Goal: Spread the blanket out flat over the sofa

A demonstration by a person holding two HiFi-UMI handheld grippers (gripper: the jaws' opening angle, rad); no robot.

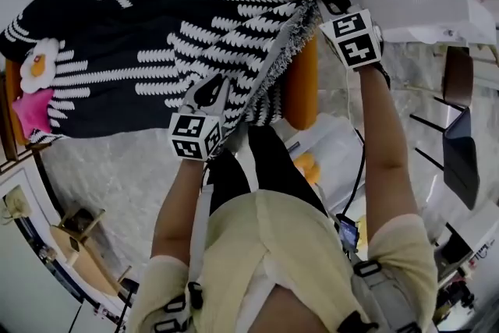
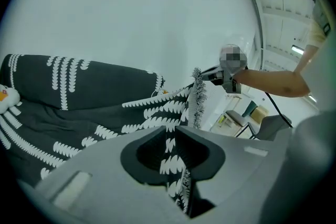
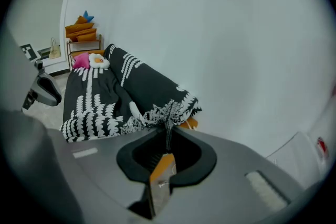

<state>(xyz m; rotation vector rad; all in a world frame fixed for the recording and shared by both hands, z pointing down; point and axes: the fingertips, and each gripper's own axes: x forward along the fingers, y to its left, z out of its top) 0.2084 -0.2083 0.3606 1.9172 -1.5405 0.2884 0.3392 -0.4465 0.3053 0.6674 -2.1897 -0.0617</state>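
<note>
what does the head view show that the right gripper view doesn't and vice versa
Head view only: the person's torso and a chair. Right gripper view only: a stack of orange cushions by the wall. Both: the blanket, held by its fringe in the right gripper, the orange sofa, the egg toy and the pink star.

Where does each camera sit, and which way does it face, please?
Head view: on the person's head, facing down at the blanket on the sofa; shows torso, arms, left gripper, right gripper.
Left gripper view: on that gripper, along jaws shut on the blanket's edge, towards the wall; shows the right forearm.
Right gripper view: on that gripper, along jaws shut on the fringed corner, down the sofa's length.
Shared: head and left gripper views both show the right forearm.
</note>
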